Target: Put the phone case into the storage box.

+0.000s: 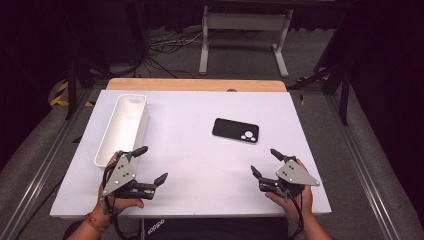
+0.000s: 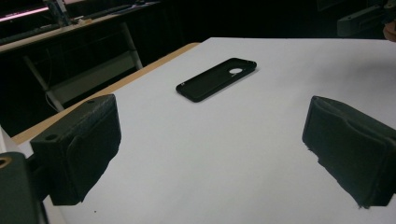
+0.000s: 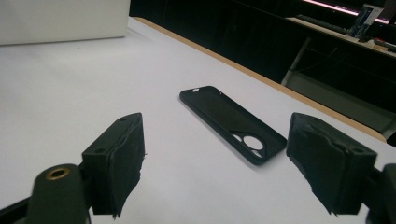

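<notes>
— What have you got on the bench (image 1: 200,165) right now?

— I see a black phone case (image 1: 235,130) lying flat on the white top, right of centre and toward the far half. It is a thin rectangle with rounded corners and a raised rim, open side up, matte black all over. At one end there is a cluster of round camera cut-outs where the white bench shows through. In my left gripper view the phone case (image 2: 216,79) sits well ahead of the jaws, angled away; in my right gripper view the phone case (image 3: 232,123) lies closer, between and beyond the jaws, with its cut-outs at the near end.

— And the tools?

— My left tool (image 1: 149,165) is at the near left edge, held in a hand (image 1: 117,202), jaws spread wide with nothing between them. Its pads (image 2: 77,149) are black and rough-textured, and I see bare bench between them. My right tool (image 1: 266,162) is at the near right edge, also held in a hand (image 1: 295,200), jaws wide apart and holding nothing. Both are well apart from the case.

— Anything else up there?

— A long, narrow white tray (image 1: 107,145) runs along the left side of the bench, its near end just beside my left tool. A strip of bare wood (image 1: 195,84) shows along the far edge.
</notes>
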A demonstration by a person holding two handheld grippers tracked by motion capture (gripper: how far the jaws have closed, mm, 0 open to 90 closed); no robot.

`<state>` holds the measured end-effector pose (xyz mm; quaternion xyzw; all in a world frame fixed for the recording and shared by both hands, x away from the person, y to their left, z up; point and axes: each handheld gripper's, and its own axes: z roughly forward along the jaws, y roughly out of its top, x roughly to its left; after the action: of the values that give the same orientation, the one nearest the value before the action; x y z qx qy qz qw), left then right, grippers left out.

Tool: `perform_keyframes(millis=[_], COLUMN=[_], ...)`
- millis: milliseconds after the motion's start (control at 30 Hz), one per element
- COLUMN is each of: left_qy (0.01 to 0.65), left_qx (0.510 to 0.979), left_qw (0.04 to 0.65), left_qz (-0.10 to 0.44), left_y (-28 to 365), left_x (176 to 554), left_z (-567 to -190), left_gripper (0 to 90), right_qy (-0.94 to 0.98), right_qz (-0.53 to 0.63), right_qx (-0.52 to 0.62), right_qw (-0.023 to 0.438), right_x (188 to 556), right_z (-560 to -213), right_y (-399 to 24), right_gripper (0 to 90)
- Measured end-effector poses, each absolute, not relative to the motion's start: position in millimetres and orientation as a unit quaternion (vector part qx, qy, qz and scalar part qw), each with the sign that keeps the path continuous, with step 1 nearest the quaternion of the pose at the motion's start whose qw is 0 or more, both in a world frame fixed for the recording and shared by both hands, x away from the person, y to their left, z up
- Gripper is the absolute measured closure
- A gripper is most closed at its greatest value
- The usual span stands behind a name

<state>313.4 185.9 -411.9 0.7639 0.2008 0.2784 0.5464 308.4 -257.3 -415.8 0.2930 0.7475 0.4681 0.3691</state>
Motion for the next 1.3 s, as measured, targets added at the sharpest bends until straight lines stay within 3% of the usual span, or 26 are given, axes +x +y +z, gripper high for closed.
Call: perform_keyframes(millis=[133, 333, 400, 433, 600, 633, 700, 733, 800, 1300], left_qy=[0.205, 0.197, 0.196, 0.197, 0.199, 0.199, 0.197, 0.197, 0.198, 0.202], left_qx=[0.762, 0.767, 0.768, 0.768, 0.77, 0.77, 0.772, 0.772, 0.772, 0.778], left_qw=[0.55, 0.55, 0.547, 0.547, 0.546, 0.546, 0.542, 0.542, 0.543, 0.537], left_qz=[0.273, 0.268, 0.269, 0.27, 0.262, 0.262, 0.267, 0.267, 0.263, 0.254], left_y=[185, 185, 185, 186, 183, 183, 182, 182, 184, 186], left_x=[313, 315, 315, 316, 316, 316, 316, 316, 316, 317], left_z=[-413, -413, -413, -413, -417, -417, -417, -417, -417, -420], left_gripper=[5.1, 6.4, 6.5, 6.5, 7.0, 6.8, 7.0, 7.1, 7.1, 6.8], right_qy=[0.749, 0.747, 0.75, 0.75, 0.76, 0.76, 0.765, 0.766, 0.766, 0.776], right_qz=[0.464, 0.476, 0.479, 0.479, 0.488, 0.488, 0.489, 0.488, 0.49, 0.48], right_qx=[0.296, 0.31, 0.312, 0.312, 0.303, 0.303, 0.295, 0.295, 0.294, 0.279], right_qw=[0.368, 0.345, 0.333, 0.333, 0.305, 0.305, 0.298, 0.297, 0.294, 0.3], right_x=[310, 316, 318, 318, 319, 319, 321, 322, 323, 341], right_z=[-418, -420, -420, -420, -418, -418, -415, -415, -414, -404], right_y=[-257, -259, -259, -259, -258, -258, -255, -255, -254, -242], right_gripper=[21.6, 30.9, 40.6, 40.6, 68.3, 68.3, 84.0, 86.8, 90.0, 90.0])
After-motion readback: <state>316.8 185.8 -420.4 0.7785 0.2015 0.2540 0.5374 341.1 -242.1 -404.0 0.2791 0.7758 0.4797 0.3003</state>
